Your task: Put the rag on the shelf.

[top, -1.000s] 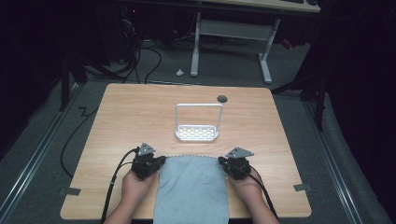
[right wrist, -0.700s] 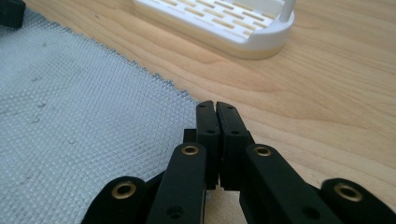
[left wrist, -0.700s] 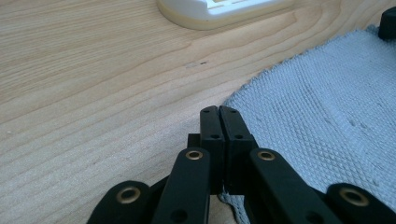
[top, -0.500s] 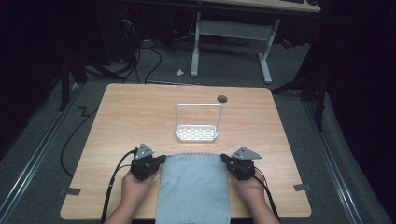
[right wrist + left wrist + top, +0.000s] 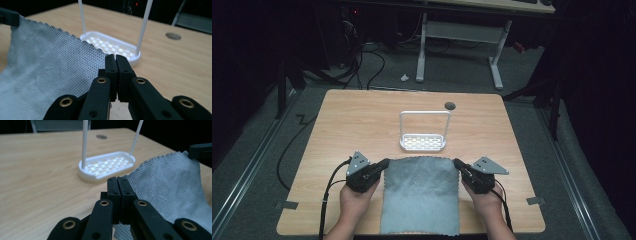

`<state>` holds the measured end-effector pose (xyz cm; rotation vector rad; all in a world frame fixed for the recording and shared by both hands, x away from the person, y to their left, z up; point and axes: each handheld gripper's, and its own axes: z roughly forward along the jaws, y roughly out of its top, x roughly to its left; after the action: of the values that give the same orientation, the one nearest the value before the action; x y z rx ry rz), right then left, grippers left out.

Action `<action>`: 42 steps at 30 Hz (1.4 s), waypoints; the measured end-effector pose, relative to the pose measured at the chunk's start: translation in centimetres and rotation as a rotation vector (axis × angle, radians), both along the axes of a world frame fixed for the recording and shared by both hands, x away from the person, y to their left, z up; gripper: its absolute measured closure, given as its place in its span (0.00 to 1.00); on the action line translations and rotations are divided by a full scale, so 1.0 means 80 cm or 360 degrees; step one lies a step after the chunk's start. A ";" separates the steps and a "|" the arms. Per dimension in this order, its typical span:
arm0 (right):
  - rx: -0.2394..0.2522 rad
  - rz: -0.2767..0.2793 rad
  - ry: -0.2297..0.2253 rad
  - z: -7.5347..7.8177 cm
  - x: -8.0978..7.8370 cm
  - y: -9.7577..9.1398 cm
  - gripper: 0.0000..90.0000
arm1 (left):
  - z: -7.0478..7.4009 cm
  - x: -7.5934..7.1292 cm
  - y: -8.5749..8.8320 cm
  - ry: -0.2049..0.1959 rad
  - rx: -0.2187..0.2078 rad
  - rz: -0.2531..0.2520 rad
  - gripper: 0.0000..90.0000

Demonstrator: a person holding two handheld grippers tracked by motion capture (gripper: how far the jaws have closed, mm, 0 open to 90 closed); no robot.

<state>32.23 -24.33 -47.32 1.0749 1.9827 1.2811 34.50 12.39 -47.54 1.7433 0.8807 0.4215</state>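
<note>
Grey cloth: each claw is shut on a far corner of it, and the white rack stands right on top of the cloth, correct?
Not quite. The white rack stands on the bare table just beyond the far edge of the grey cloth, not on it; the high view shows this. The left claw and right claw are each shut on a far corner.

I can read no words, labels, brand marks, numbers or signs on anything in front of my claws.
</note>
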 end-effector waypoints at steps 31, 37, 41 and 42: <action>0.0154 -0.0050 -0.0499 0.152 0.004 0.000 1.00 | 0.163 0.004 0.001 -0.0542 -0.0113 0.0047 0.99; 0.0132 -0.0047 -0.0552 0.176 0.004 0.002 1.00 | 0.182 0.007 0.003 -0.0581 -0.0097 0.0048 0.99; 0.0115 -0.0052 -0.0556 0.182 0.007 0.004 1.00 | 0.186 0.013 0.003 -0.0573 -0.0104 0.0049 0.99; 0.0113 -0.0052 -0.0556 0.183 0.009 0.004 1.00 | 0.191 0.018 0.002 -0.0576 -0.0094 0.0045 0.99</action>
<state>32.96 -24.01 -32.65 0.8434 1.6634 1.4219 35.94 12.57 -32.27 1.5383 0.6504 0.6978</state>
